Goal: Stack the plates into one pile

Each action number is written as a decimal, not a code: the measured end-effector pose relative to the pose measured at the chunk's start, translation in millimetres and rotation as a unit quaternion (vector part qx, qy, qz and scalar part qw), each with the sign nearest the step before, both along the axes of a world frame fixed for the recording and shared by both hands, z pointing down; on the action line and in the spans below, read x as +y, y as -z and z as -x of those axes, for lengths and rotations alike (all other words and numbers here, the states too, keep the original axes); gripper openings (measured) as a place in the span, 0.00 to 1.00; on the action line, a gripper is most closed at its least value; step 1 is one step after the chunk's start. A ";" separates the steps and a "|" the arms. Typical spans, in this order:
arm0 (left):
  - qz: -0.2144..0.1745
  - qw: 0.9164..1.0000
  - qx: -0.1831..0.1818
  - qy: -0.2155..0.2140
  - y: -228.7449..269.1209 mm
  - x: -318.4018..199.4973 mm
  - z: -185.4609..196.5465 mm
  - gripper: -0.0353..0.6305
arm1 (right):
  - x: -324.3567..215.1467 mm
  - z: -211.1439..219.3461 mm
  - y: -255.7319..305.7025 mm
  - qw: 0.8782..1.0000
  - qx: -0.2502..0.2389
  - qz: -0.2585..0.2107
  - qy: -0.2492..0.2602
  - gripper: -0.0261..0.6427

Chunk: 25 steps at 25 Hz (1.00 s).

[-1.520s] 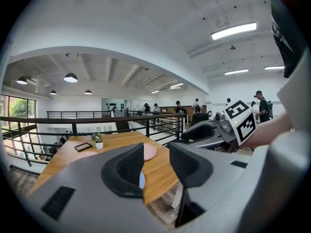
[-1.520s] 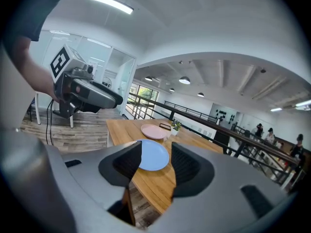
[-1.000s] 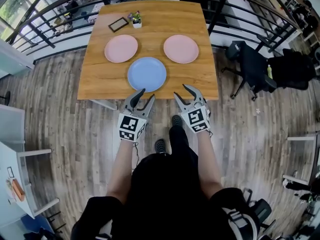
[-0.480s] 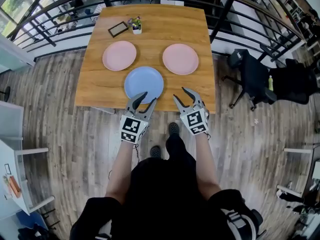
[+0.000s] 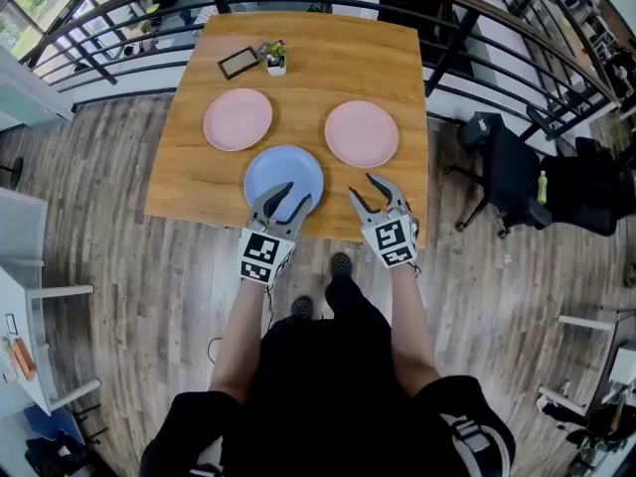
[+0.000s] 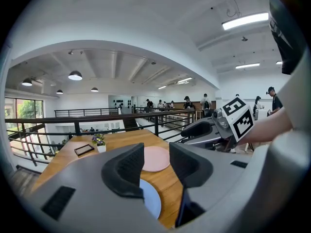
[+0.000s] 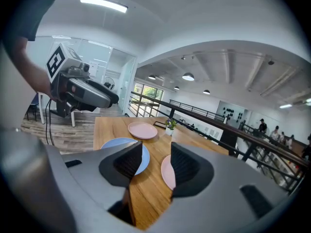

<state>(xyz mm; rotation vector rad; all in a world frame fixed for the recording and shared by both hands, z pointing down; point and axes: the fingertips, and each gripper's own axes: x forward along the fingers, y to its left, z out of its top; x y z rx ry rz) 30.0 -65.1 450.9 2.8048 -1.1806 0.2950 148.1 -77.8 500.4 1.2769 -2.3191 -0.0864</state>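
Observation:
Three plates lie apart on the wooden table (image 5: pixel 189 182): a pink plate (image 5: pixel 238 119) at back left, a second pink plate (image 5: pixel 362 133) at back right, and a blue plate (image 5: pixel 283 172) near the front edge. My left gripper (image 5: pixel 296 193) is open, its tips over the blue plate's near rim. Open and empty too, my right gripper (image 5: pixel 362 187) hovers over bare wood right of the blue plate. The left gripper view shows the blue plate (image 6: pixel 150 200) below the jaws and a pink plate (image 6: pixel 155 158) beyond. In the right gripper view are the blue plate (image 7: pixel 112 143) and both pink plates (image 7: pixel 142 130) (image 7: pixel 165 173).
A small potted plant (image 5: pixel 272 56) and a dark framed tablet (image 5: pixel 238 63) stand at the table's far edge. A black railing (image 5: pixel 467 43) runs behind and to the right of the table. A black chair (image 5: pixel 497 157) stands on the floor to the right.
The table has come nearer as the person stepped forward. Both grippers moved from off the table's front edge to over it, the left one now above the blue plate's rim.

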 end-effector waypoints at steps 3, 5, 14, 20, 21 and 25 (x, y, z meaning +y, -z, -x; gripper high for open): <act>0.005 1.000 -0.001 0.010 -1.4 -9.9 1.4 0.31 | -12.9 -2.2 0.0 1.000 -0.006 0.002 0.005 0.33; 0.007 1.000 0.001 0.017 -2.6 -17.4 1.3 0.31 | -21.5 -2.8 -0.2 1.000 -0.006 0.003 0.011 0.33; 0.026 0.999 0.001 0.043 -18.0 -42.2 -7.1 0.31 | -52.2 -13.3 -20.1 0.999 -0.001 0.024 0.035 0.33; 0.040 0.997 0.004 0.062 -26.5 -59.5 -9.9 0.31 | -71.0 -17.0 -32.9 0.998 -0.005 0.039 0.049 0.33; 0.042 0.997 0.003 0.065 -28.4 -61.3 -10.8 0.31 | -72.8 -17.2 -34.6 0.998 -0.004 0.041 0.053 0.33; 0.048 0.996 0.002 0.074 -33.8 -69.4 -14.1 0.31 | -80.1 -21.8 -46.5 0.997 0.001 0.051 0.064 0.33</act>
